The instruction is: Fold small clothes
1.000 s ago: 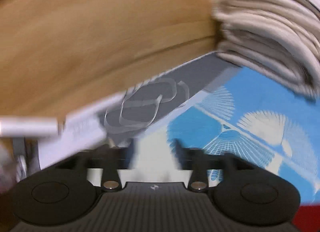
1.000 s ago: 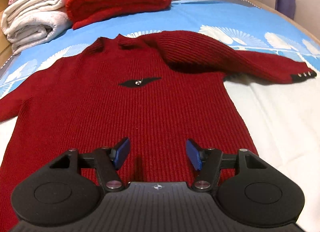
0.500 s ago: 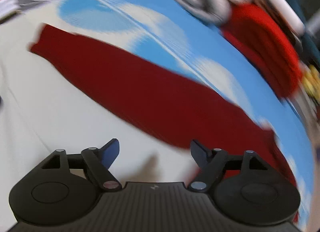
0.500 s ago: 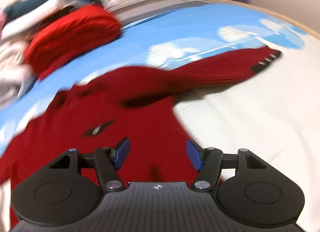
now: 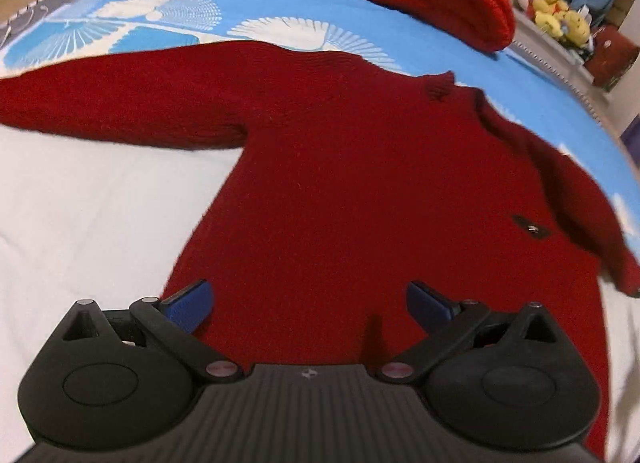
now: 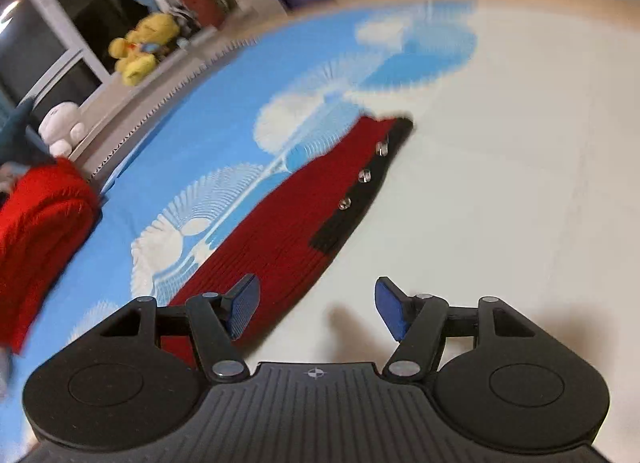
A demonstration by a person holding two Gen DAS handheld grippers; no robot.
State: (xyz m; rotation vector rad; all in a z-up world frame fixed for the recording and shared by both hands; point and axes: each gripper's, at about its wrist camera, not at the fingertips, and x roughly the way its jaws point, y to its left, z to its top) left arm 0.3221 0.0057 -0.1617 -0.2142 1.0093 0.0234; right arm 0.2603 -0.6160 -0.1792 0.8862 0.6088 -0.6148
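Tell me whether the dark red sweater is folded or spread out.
Spread out: the dark red sweater lies flat on the bed, both sleeves extended sideways.

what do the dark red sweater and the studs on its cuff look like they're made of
Sweater: knitted yarn, probably wool or acrylic, matte; ribbed rows run along the sleeve. Studs: shiny and rounded, catching light, so metal or glossy plastic; too blurred to settle. They sit on a black cuff trim, seemingly a smoother fabric.

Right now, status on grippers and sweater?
Left gripper open, jaws just widened, empty. Right gripper open beside sleeve cuff. Red sweater flat, unfolded. Nothing blocking.
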